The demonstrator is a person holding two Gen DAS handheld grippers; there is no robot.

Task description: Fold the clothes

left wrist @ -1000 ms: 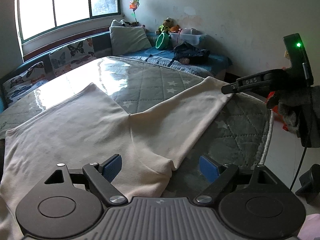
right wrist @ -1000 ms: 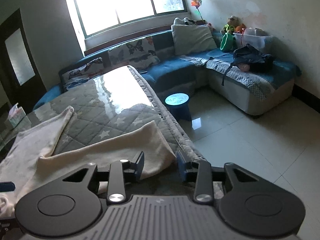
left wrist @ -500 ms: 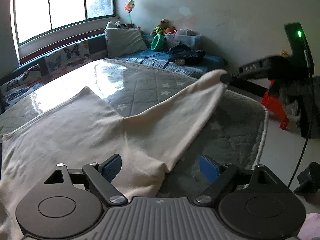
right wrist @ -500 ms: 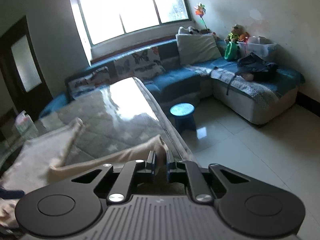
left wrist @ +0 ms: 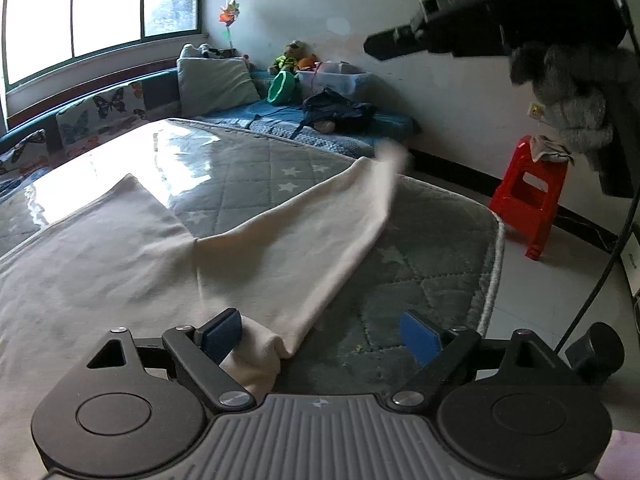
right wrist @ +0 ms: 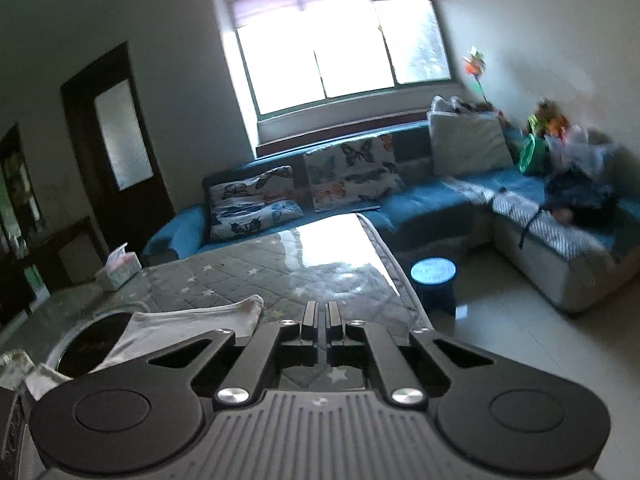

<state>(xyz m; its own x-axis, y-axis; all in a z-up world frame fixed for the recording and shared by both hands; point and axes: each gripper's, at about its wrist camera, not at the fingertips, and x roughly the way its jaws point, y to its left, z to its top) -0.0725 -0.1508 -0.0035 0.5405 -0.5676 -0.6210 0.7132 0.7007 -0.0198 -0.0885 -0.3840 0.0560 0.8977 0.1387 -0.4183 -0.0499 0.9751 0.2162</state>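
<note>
Quilted table (left wrist: 420, 272); red stool (left wrist: 528, 204) beside

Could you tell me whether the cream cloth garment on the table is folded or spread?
Spread: the cream cloth garment lies open across the grey quilted table cover; only its near edge bunches.

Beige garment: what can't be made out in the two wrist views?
- Left wrist: the beige garment's far tip is motion-blurred, so its hem is unreadable.
- Left wrist: its near end is cut off by the left edge and hidden under the left hand-held gripper.
- Right wrist: the shut right hand-held gripper hides most of it; only a strip shows.
- Right wrist: the sofa toys are blurred.
</note>
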